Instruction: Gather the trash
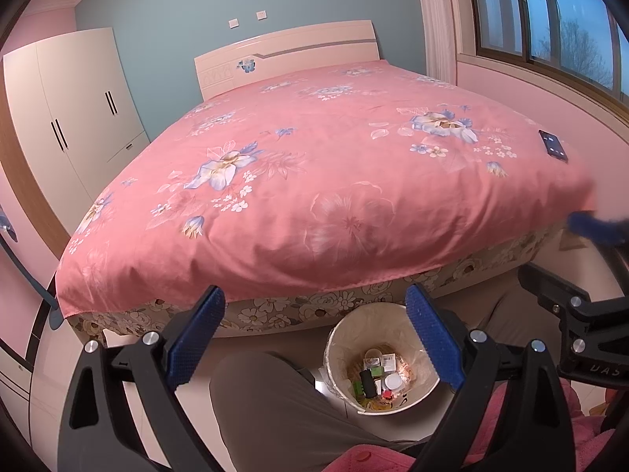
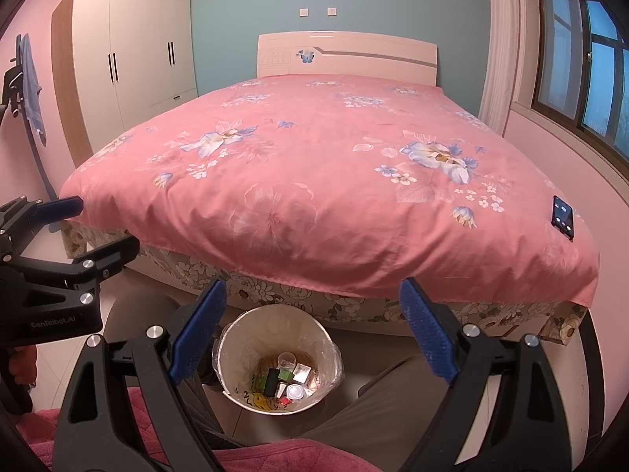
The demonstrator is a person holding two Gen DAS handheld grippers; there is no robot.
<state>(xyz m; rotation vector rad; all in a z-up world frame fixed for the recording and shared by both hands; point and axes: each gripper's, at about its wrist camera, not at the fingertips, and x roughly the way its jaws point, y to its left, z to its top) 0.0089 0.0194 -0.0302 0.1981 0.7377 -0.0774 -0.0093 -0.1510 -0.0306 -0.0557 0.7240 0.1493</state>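
Both my grippers are hanging wide apart with nothing in them: left gripper (image 1: 314, 334) and right gripper (image 2: 314, 334). The trash bin (image 2: 240, 338) sits on the floor between my knees, just in front of the bed (image 2: 298, 181), lined with a plastic bag and holding small boxes, a clear cup and a white cap. A phone (image 2: 563, 217) lies near the quilt's right edge.

In view: one bed (image 2: 314, 181), one phone (image 2: 563, 217) on it far right of the grippers, one bin (image 2: 275, 358) below between the fingers holding several trash items, one wardrobe (image 2: 129, 55) with two door pairs far left, and two wall switches (image 2: 303, 11).
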